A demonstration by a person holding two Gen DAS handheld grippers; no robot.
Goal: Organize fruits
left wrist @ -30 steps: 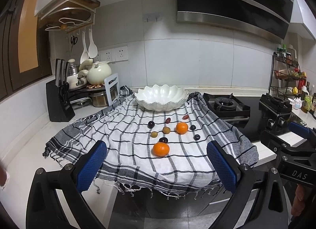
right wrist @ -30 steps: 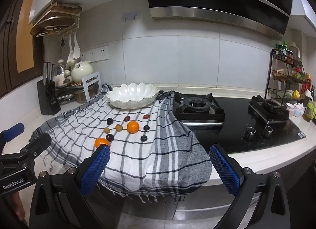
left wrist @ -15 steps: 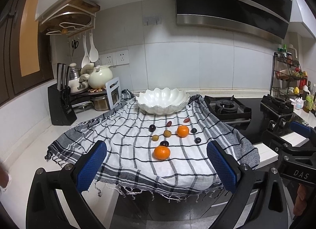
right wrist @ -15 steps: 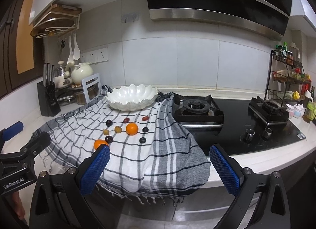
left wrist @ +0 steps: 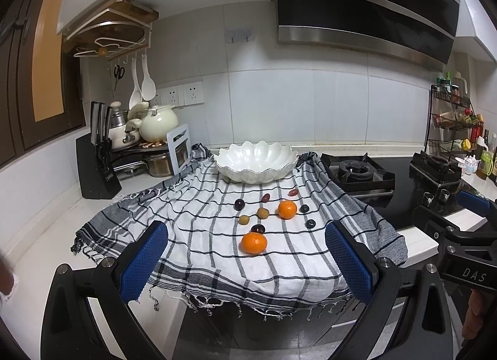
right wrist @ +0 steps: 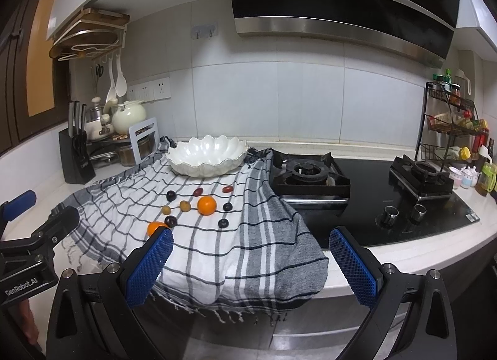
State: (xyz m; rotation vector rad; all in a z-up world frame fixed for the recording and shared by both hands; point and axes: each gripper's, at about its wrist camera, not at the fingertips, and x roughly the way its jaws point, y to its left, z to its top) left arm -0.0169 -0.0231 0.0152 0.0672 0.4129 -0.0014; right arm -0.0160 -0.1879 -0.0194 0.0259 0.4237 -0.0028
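Observation:
A white scalloped bowl (left wrist: 255, 161) (right wrist: 207, 155) stands empty at the back of a checked cloth (left wrist: 198, 236) (right wrist: 217, 254). In front of it lie two oranges, the near orange (left wrist: 254, 243) (right wrist: 154, 227) and the far orange (left wrist: 287, 209) (right wrist: 207, 205), among several small dark, red and yellowish fruits such as a dark plum (left wrist: 239, 204) (right wrist: 170, 195). My left gripper (left wrist: 245, 262) is open, held back from the counter's front edge. My right gripper (right wrist: 250, 263) is open too, further right, nothing between its fingers.
A black knife block (left wrist: 98, 170) and pots (left wrist: 157, 122) stand at the back left. A gas hob with two burners (right wrist: 309, 177) lies right of the cloth, a spice rack (right wrist: 450, 124) beyond. The cloth's fringe hangs over the counter edge.
Both grippers have drawn back a little from the counter and risen; the fruits and bowl sit slightly further away in both views. Nothing on the cloth has moved.

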